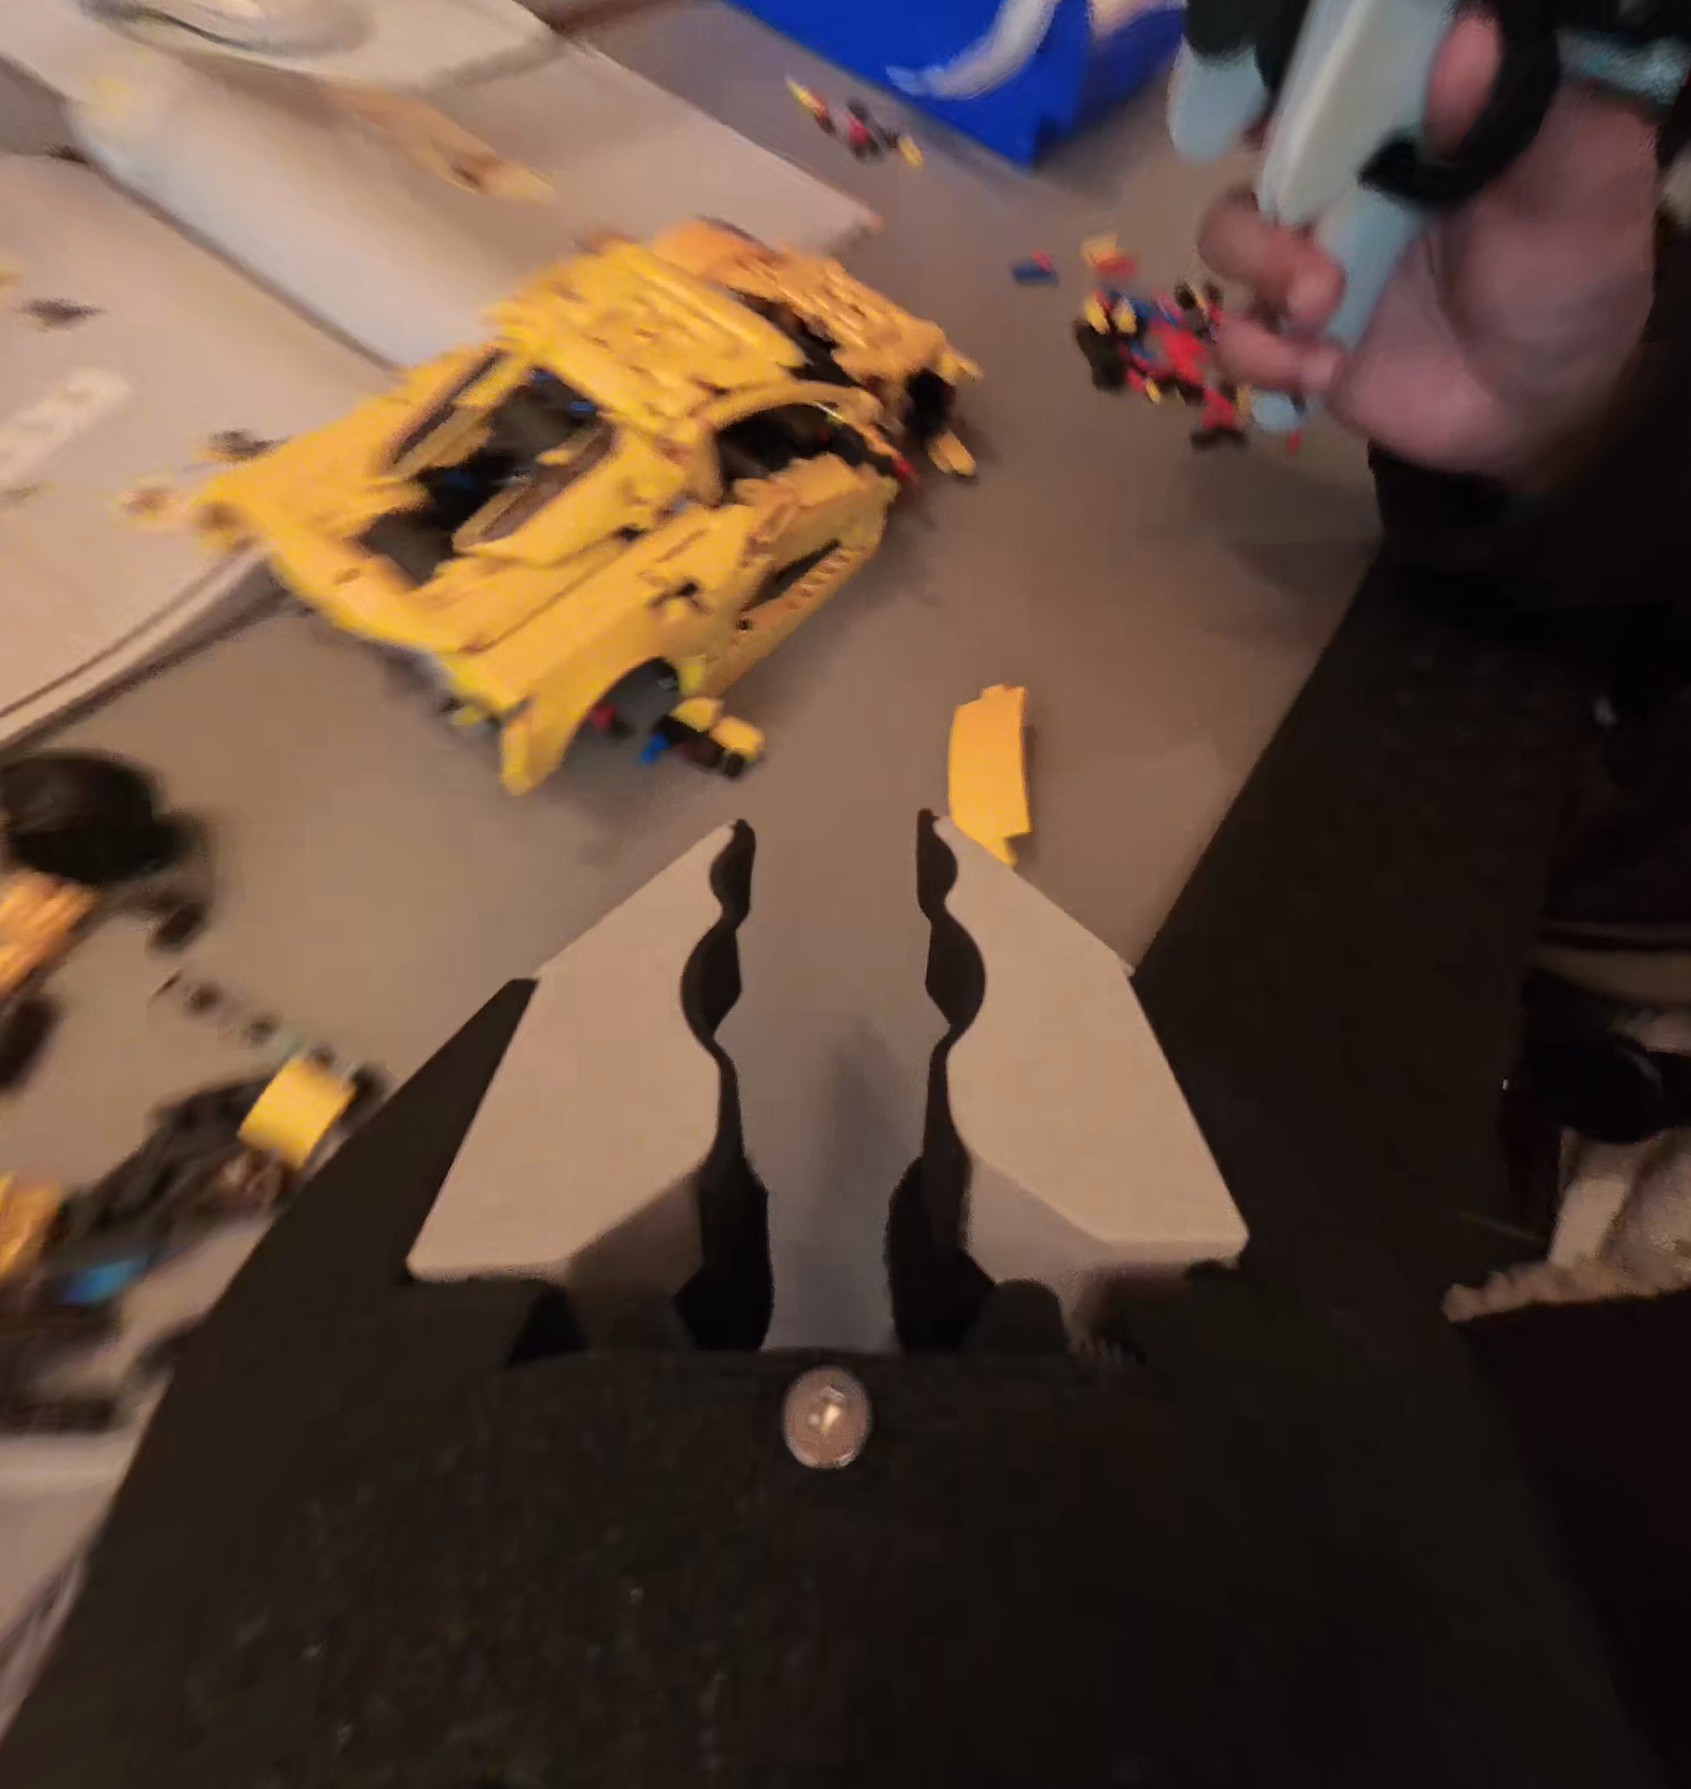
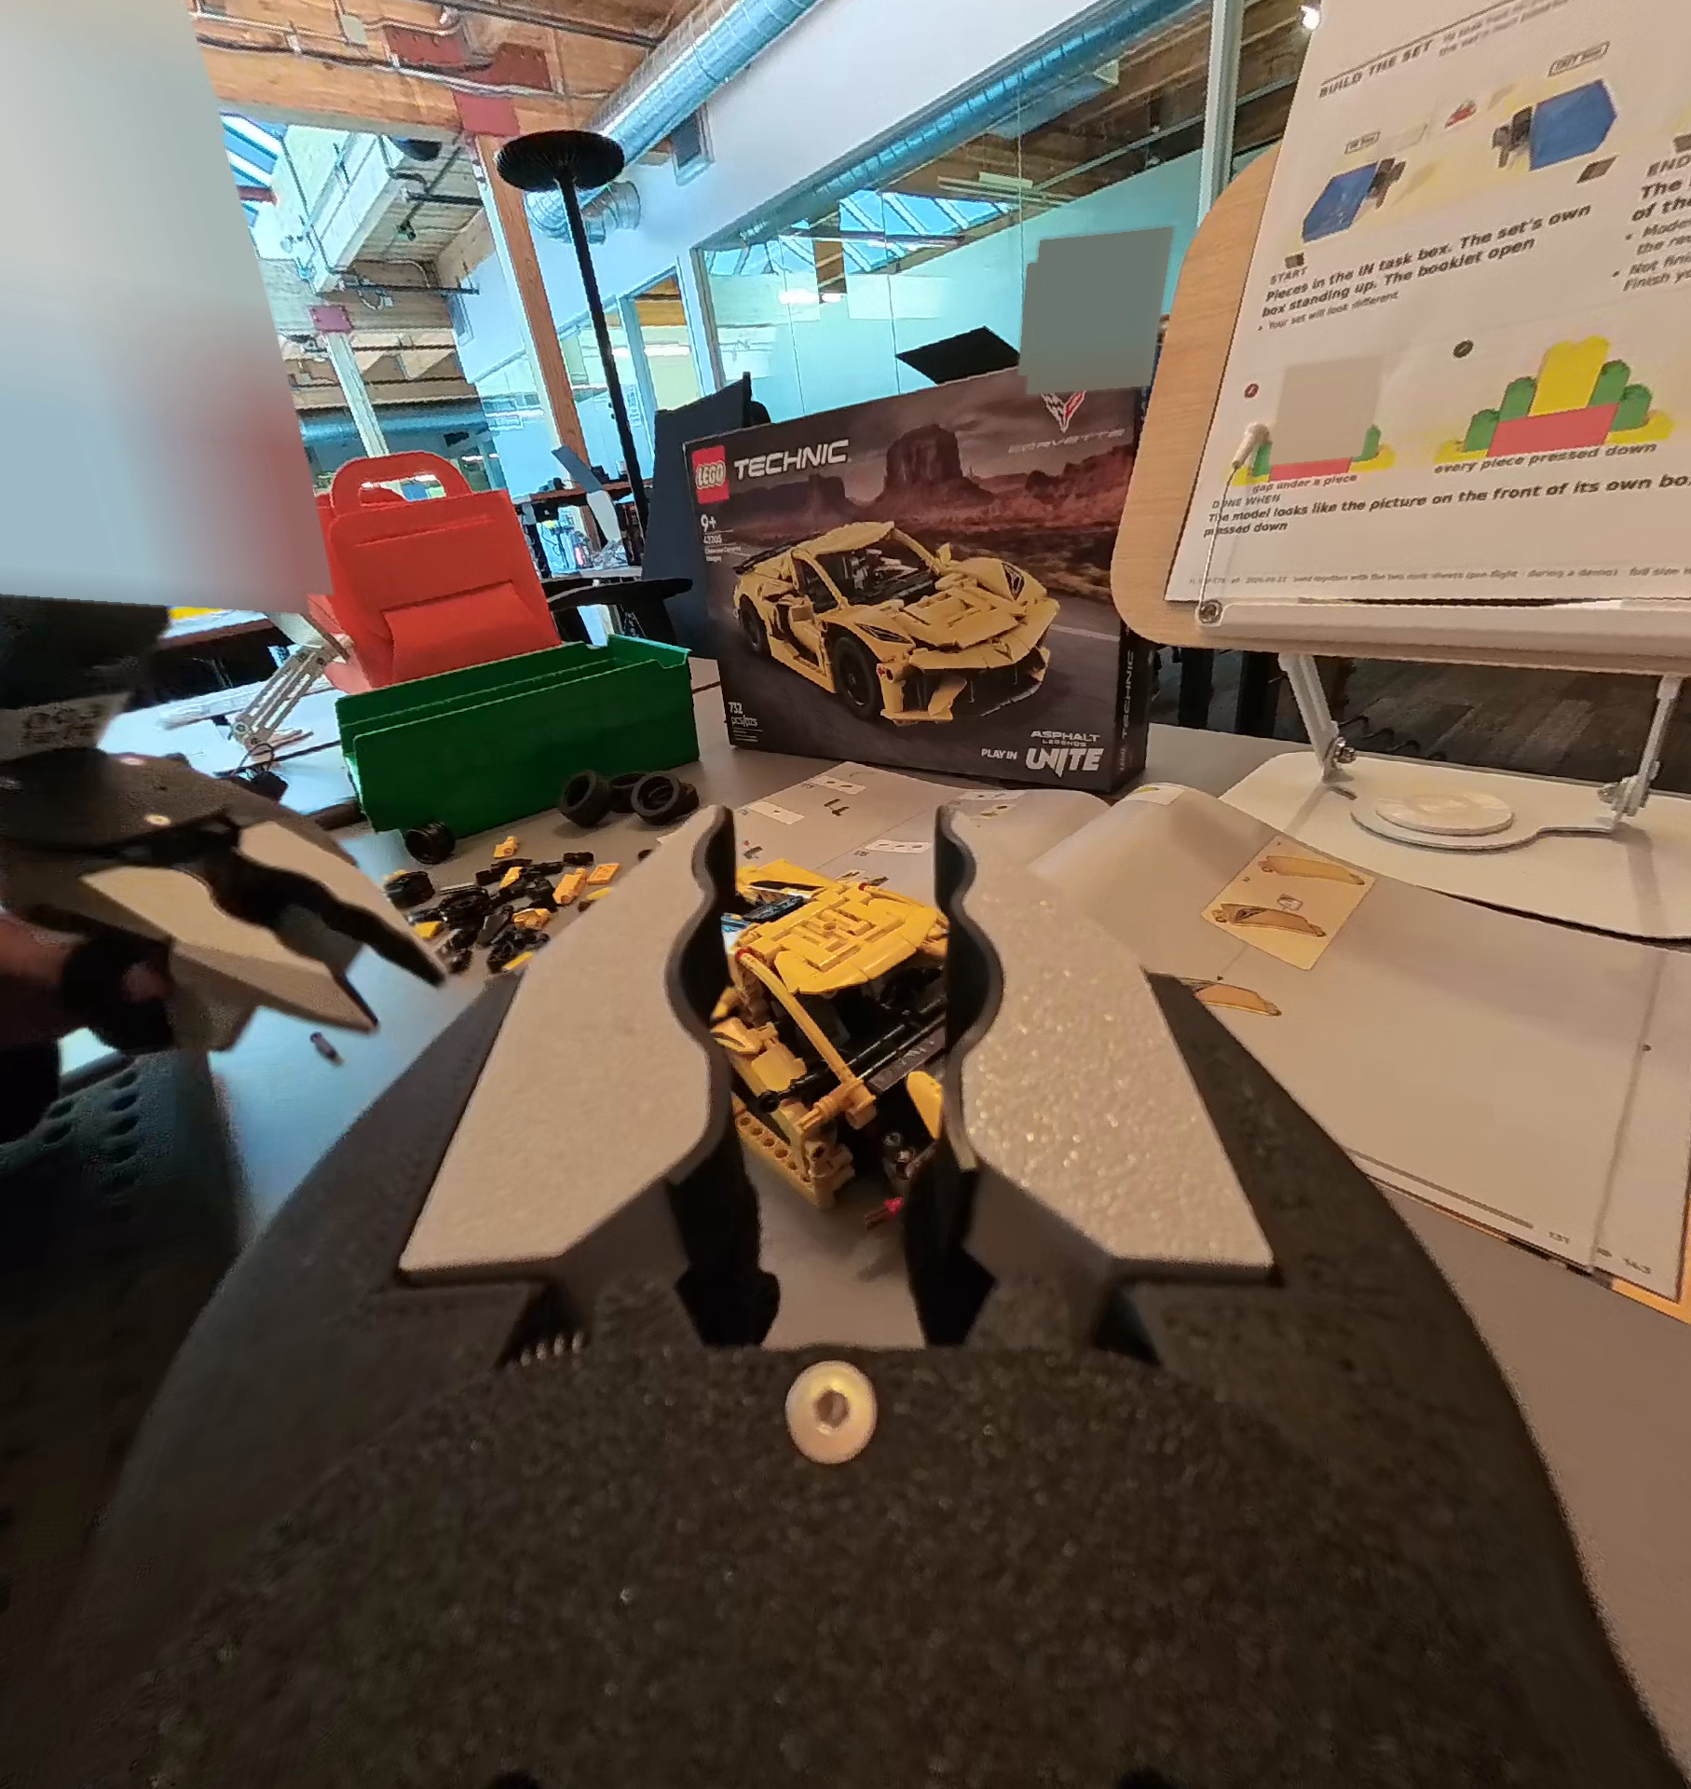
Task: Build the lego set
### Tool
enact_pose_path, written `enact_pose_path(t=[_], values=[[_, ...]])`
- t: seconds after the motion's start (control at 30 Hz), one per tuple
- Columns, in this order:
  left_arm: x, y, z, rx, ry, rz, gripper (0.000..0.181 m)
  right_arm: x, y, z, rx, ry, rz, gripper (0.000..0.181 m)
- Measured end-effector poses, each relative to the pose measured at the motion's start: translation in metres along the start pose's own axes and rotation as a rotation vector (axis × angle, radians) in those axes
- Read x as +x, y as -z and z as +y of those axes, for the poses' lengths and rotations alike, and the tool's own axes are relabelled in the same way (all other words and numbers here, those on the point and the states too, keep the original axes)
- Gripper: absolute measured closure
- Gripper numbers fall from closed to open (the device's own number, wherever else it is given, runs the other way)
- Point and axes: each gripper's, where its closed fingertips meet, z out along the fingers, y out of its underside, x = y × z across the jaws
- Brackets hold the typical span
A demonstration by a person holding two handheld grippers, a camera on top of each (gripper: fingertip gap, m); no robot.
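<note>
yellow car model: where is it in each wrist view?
Left wrist view: yellow car model, upper centre-left, blurred, on the grey table beyond the open left gripper.
Right wrist view: centre, seen through the gap of the open right gripper.
Shared landmark: the open instruction booklet beside the model.

The left wrist view is dim and warm, heavily motion-blurred: the yellow car model smears, perhaps from camera movement. The right wrist view is bright and sharp, daylit through background windows, with wide-angle bending at the edges.
</note>
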Motion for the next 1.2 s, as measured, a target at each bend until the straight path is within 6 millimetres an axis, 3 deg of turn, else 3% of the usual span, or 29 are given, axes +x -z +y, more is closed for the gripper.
enact_pose_path(t=[0.07, 0.13, 0.23, 0.3, 0.33, 0.37, 0.4, 0.43, 0.57, 0.77, 0.93, 1.2], values=[[-0.022, 0.042, 0.005, 0.099, 0.083, -0.113, 0.147, -0.001, -0.001, 0.001, -0.003, -0.002, -0.006, 0.143], [-0.054, 0.096, 0.025, 0.147, 0.124, -0.288, 0.147, -0.002, -0.003, 0.004, -0.018, -0.002, -0.01, 0.143], [-0.105, 0.193, 0.078, 0.172, 0.192, -0.554, 0.146, -0.003, -0.005, 0.01, -0.04, 0.008, -0.011, 0.144], [-0.131, 0.249, 0.126, 0.115, 0.259, -0.649, 0.145, -0.002, -0.007, 0.013, -0.052, 0.022, -0.004, 0.145], [-0.147, 0.278, 0.153, 0.06, 0.285, -0.725, 0.138, -0.001, -0.008, 0.015, -0.059, 0.028, 0.0, 0.145], [-0.163, 0.303, 0.176, 0.018, 0.304, -0.798, 0.118, -0.001, -0.009, 0.017, -0.067, 0.033, 0.003, 0.145], [-0.177, 0.323, 0.195, -0.012, 0.338, -0.852, 0.094, 0.0, -0.009, 0.019, -0.074, 0.036, 0.004, 0.146], [-0.186, 0.334, 0.212, -0.039, 0.38, -0.862, 0.083, 0.0, -0.01, 0.021, -0.079, 0.039, 0.006, 0.147], [-0.216, 0.35, 0.233, -0.027, 0.393, -0.837, 0.079, 0.004, -0.013, 0.028, -0.103, 0.058, 0.02, 0.149], [-0.239, 0.34, 0.244, -0.048, 0.467, -0.742, 0.083, 0.007, -0.014, 0.033, -0.117, 0.061, 0.024, 0.152], [-0.232, 0.331, 0.246, -0.145, 0.417, -0.756, 0.106, 0.005, -0.015, 0.037, -0.133, 0.075, 0.018, 0.154], [-0.213, 0.321, 0.241, -0.162, 0.409, -0.753, 0.135, -0.002, -0.016, 0.037, -0.136, 0.09, -0.01, 0.156]])
